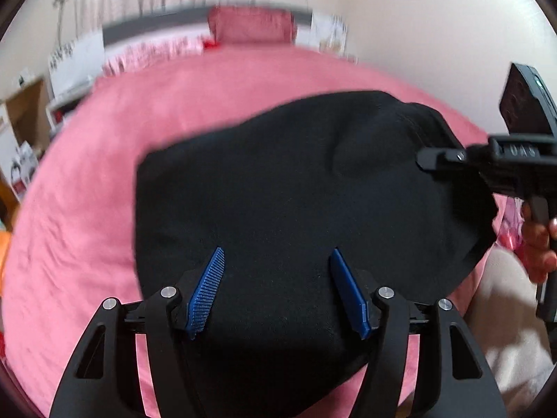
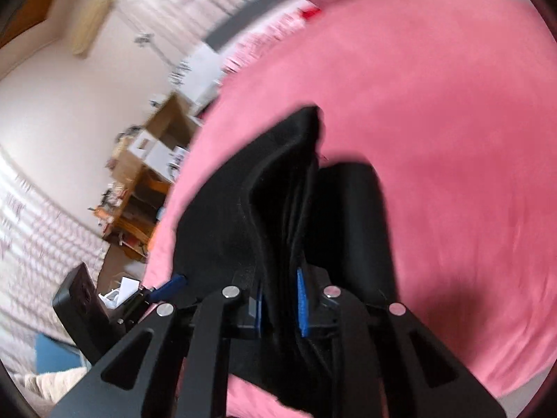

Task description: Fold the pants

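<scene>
On the pink bed, the black pants lie in a broad, already doubled bundle, taking up much of the near side of the cover. The cloth looks soft, limp and fairly light, so it will likely sag and slide wherever it is unsupported; an edge or corner of the stacked layers seems the safest place to take hold. The left tongs stand spread wide over the fabric, gripping nothing. The right tongs are pinched nearly closed on a bunched fold of the pants, layers crowded between the blue pads.
</scene>
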`<state>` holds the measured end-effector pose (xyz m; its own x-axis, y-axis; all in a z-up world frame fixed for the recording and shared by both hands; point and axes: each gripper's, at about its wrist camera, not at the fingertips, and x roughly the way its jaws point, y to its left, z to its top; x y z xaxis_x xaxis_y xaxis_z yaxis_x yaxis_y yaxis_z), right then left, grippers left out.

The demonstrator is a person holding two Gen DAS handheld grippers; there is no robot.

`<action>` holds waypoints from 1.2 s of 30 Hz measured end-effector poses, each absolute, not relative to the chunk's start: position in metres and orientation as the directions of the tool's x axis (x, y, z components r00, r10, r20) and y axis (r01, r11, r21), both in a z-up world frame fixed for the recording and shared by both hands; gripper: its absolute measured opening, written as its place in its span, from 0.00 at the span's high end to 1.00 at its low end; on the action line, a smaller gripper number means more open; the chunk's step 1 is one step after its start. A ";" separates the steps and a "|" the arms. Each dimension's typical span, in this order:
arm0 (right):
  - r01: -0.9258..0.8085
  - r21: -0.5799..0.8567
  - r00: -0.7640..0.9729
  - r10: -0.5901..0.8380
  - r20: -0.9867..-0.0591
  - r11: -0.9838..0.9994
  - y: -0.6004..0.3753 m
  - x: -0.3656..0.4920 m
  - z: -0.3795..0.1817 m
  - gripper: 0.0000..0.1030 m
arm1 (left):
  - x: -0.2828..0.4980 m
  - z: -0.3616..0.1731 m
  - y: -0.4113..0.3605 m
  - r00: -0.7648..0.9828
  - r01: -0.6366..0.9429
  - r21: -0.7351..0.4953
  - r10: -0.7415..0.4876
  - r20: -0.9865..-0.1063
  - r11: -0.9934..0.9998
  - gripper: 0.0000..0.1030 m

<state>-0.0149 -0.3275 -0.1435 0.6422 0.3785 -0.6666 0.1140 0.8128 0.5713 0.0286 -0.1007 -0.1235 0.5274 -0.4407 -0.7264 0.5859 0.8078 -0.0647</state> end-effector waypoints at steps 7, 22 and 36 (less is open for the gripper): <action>0.076 0.500 0.742 0.286 -0.606 0.863 -0.336 -0.032 -0.096 0.44 | 0.012 -0.109 -0.089 0.521 0.651 -0.041 -0.485 -0.702 0.758 0.39; -0.039 0.293 0.659 0.245 -0.711 0.955 -0.264 0.064 -0.101 0.70 | 0.121 -0.083 -0.104 0.555 0.518 -0.049 -0.379 -0.741 0.854 0.39; 0.049 0.187 0.752 0.087 -0.653 0.981 -0.286 0.070 -0.163 0.84 | 0.164 -0.139 -0.132 0.534 0.481 -0.009 -0.302 -0.790 0.876 0.30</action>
